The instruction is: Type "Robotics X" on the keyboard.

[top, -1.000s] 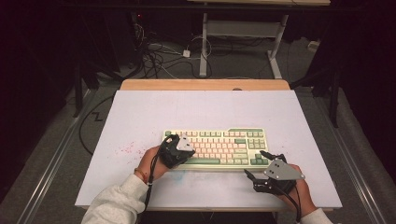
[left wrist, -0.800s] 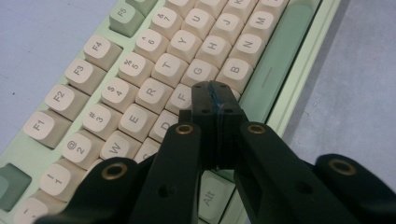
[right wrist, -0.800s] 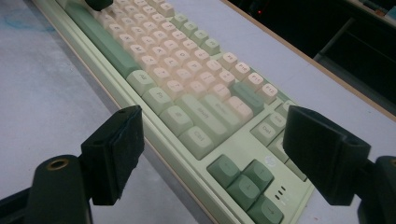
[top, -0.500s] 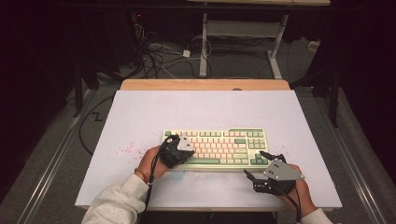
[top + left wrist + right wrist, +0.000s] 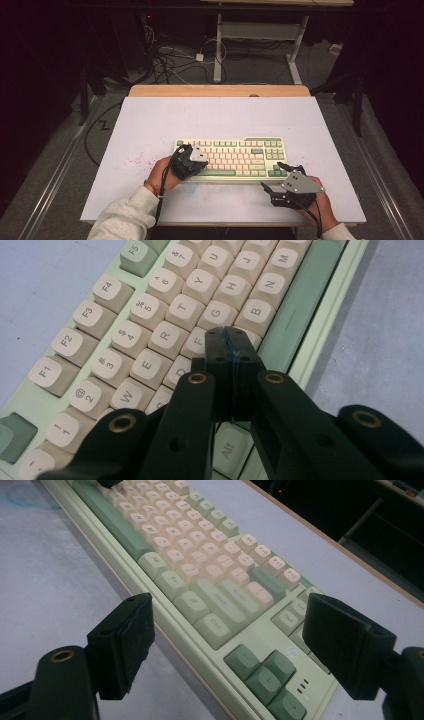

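A pale green keyboard (image 5: 235, 156) with cream keys lies across the middle of the white table (image 5: 210, 120). My left gripper (image 5: 201, 162) is over the keyboard's left part. In the left gripper view its jaws are pressed together with nothing between them, and the left gripper (image 5: 230, 342) has its tips just above the F key of the keyboard (image 5: 150, 315). My right gripper (image 5: 276, 177) rests by the keyboard's near right corner with its jaws wide apart. In the right gripper view, the right gripper (image 5: 235, 625) frames that corner of the keyboard (image 5: 200, 565) without touching it.
Faint pink specks (image 5: 134, 161) mark the table left of the keyboard. A wooden strip (image 5: 220, 90) runs along the far edge. Beyond it lie floor cables (image 5: 170, 60) and a desk frame (image 5: 260, 35).
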`<act>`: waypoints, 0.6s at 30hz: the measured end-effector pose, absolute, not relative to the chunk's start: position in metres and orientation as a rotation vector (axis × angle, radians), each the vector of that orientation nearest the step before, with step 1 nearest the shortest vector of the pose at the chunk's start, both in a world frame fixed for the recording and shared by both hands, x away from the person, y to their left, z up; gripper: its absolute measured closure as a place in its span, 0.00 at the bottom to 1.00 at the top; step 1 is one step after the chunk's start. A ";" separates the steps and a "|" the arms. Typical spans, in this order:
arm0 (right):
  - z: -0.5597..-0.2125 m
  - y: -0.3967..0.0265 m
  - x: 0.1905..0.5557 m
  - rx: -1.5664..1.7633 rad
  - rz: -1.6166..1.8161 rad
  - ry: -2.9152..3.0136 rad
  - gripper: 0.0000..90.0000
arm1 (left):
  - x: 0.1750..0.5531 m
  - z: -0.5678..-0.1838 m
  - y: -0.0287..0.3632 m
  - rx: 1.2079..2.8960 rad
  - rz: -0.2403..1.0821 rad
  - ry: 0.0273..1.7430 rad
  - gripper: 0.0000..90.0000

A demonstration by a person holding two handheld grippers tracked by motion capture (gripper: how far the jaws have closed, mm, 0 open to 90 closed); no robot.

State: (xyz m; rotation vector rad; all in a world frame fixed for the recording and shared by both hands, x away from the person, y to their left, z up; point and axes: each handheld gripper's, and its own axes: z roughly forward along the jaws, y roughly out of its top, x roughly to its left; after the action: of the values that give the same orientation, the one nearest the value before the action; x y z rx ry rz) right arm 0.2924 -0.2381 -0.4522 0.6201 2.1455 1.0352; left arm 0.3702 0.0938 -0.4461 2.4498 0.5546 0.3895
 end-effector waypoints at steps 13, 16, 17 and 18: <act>-0.453 -0.238 0.293 0.619 1.025 2.153 0.24 | 0.370 -0.450 0.094 2.450 0.402 0.555 0.97; -0.452 -0.238 0.293 0.616 1.028 2.149 0.24 | 0.369 -0.449 0.094 2.450 0.411 0.549 0.97; -0.452 -0.238 0.293 0.617 1.029 2.147 0.24 | 0.368 -0.449 0.093 2.448 0.416 0.548 0.97; -0.452 -0.239 0.293 0.618 1.030 2.145 0.24 | 0.368 -0.448 0.093 2.445 0.426 0.545 0.97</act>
State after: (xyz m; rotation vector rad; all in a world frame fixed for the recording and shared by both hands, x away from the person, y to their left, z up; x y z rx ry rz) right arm 0.2925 -0.2386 -0.4520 0.6183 2.1454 1.0304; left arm 0.3676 0.0935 -0.4477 2.4447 0.5452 0.4264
